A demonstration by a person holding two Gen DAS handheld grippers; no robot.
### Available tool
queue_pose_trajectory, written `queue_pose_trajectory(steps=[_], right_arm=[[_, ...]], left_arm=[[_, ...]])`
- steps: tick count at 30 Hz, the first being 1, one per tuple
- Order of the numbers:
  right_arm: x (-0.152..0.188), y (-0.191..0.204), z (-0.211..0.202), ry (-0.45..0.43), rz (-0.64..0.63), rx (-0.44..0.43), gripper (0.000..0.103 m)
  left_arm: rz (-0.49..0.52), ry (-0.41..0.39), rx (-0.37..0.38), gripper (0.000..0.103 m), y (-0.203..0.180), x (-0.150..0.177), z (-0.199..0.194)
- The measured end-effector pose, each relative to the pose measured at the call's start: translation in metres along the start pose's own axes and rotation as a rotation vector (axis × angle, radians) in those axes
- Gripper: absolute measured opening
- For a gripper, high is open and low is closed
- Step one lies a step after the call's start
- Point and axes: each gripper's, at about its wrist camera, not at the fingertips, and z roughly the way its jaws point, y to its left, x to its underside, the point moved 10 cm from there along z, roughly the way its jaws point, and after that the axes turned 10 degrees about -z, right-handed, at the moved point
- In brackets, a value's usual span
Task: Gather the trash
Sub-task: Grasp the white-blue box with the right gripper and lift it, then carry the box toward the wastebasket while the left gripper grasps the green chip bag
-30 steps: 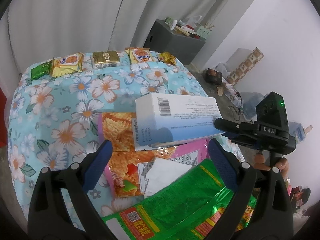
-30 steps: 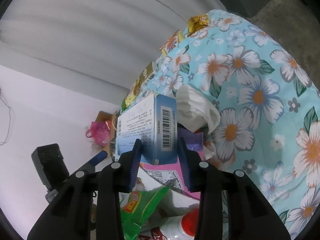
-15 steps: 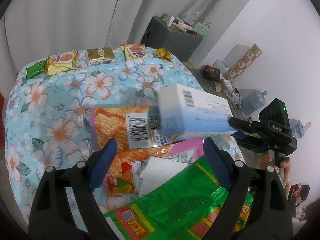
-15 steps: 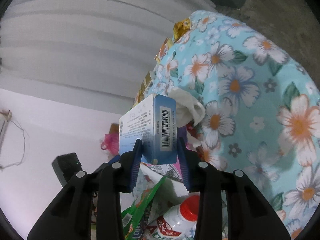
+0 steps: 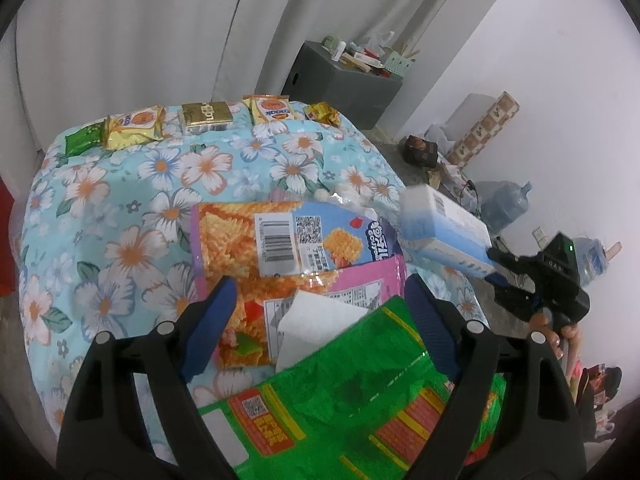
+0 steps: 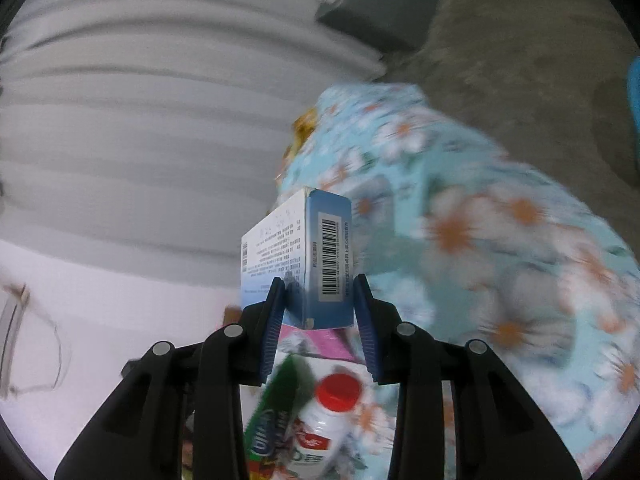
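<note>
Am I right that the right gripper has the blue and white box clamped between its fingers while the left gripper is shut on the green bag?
Not quite. The right gripper does clamp the blue and white box, but the left wrist view shows the left gripper open, its fingers spread wide above the green bag and holding nothing.

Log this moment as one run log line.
right gripper: shut on blue-white box, lifted off table | left gripper: open above green bag

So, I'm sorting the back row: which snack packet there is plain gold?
The gold packet, third from the left, between two yellow packets with orange circles.
</note>
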Motion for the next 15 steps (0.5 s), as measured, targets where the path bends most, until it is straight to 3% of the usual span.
queue_pose_trajectory(steps=[9, 15], right_arm=[[0.049, -0.046, -0.039, -0.109, 0.099, 0.18, 0.035], [0.077, -0.049, -0.042, -0.102, 0.096, 0.208, 0.036]], left_arm=[[0.014, -0.069, 0.028, 0.081, -0.011, 0.018, -0.028], [-0.025, -0.092, 0.083, 0.081, -0.022, 0.045, -0.046]])
